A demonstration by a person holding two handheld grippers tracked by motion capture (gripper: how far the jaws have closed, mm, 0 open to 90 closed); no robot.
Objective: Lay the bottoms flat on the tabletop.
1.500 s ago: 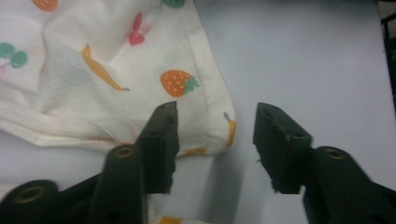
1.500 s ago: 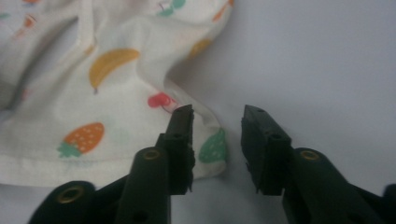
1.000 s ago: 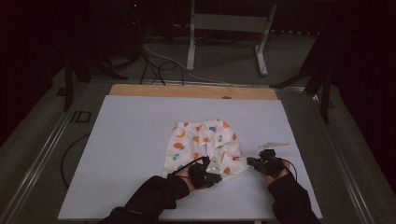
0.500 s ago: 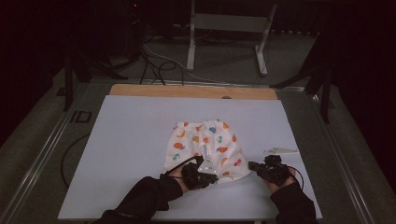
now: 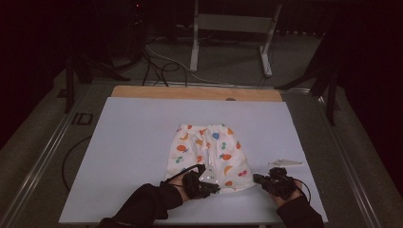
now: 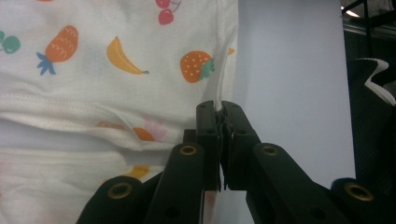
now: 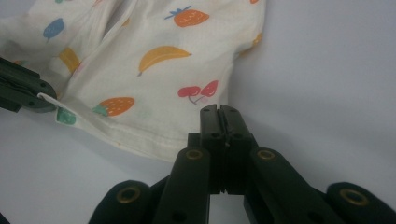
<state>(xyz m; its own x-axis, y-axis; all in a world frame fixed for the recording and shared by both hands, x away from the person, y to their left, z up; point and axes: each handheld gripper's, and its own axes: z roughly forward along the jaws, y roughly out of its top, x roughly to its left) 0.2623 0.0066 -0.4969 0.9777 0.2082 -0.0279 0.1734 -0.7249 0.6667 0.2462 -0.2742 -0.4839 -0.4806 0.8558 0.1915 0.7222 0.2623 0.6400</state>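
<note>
Room behind the white bench (image 5: 128,142) is too dark to read; left hand-held gripper (image 6: 220,109) pinches the fruit-print shorts (image 5: 206,154) hem, right hand-held gripper (image 7: 218,112) is closed, empty.

A white sheet (image 5: 128,156) covers the bench, whose wooden edge (image 5: 195,93) shows bare at the far side. A small white piece (image 5: 286,163) lies near the sheet's right edge. Beyond the bench, cables (image 5: 164,64) trail across the floor beside a grey metal stand (image 5: 233,33).
</note>
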